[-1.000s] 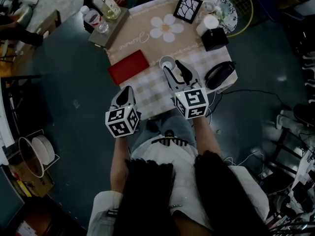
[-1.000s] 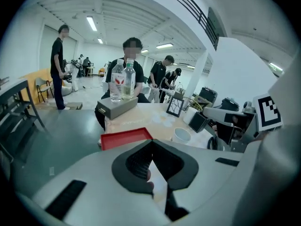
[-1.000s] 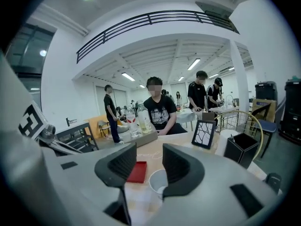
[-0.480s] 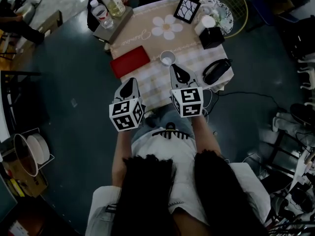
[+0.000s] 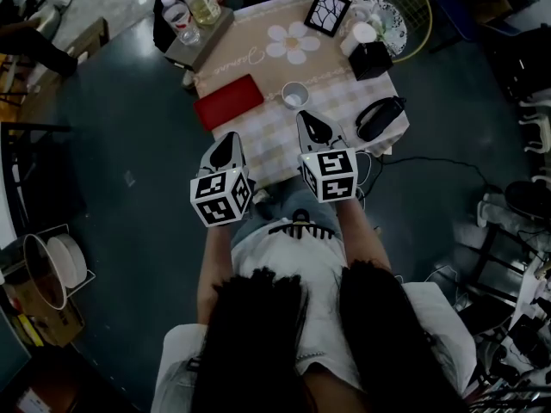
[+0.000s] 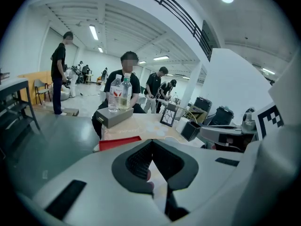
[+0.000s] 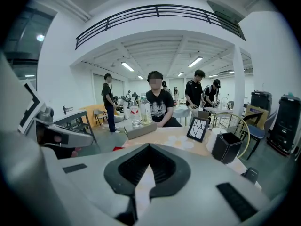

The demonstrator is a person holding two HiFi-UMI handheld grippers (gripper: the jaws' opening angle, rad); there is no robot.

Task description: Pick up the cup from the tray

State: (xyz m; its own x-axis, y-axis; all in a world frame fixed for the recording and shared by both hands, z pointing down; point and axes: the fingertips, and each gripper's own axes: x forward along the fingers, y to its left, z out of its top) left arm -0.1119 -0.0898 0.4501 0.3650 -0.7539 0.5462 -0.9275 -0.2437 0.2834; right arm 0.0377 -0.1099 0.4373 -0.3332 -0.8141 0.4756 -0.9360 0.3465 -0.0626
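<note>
- The tabletop [image 5: 258, 54] carries a beige cloth with a daisy print, checked toward the near edge.
- A flat red tray [image 5: 228, 101] lies at the tabletop's left side.
- The left hand-held gripper [image 5: 227, 138] hovers over the near edge with its jaws together and nothing between them.
- The right hand-held gripper [image 5: 308, 119] is likewise closed and empty. Its tips point at the cup but stay apart from it.
- The cup [image 5: 295, 95] is small and pale. It stands on the checked cloth just right of the red tray, and as far as the head view shows it is not on the tray.
  - It is upright with its mouth open to the ceiling, so its long axis is vertical.
  - It looks light and thin-walled, probably paper or plastic, so it is likely to tip easily and dent under a hard squeeze.
  - A gentle grip across the side wall below the rim seems the safest hold, and the jaws would first need to open wider than the cup.
</note>
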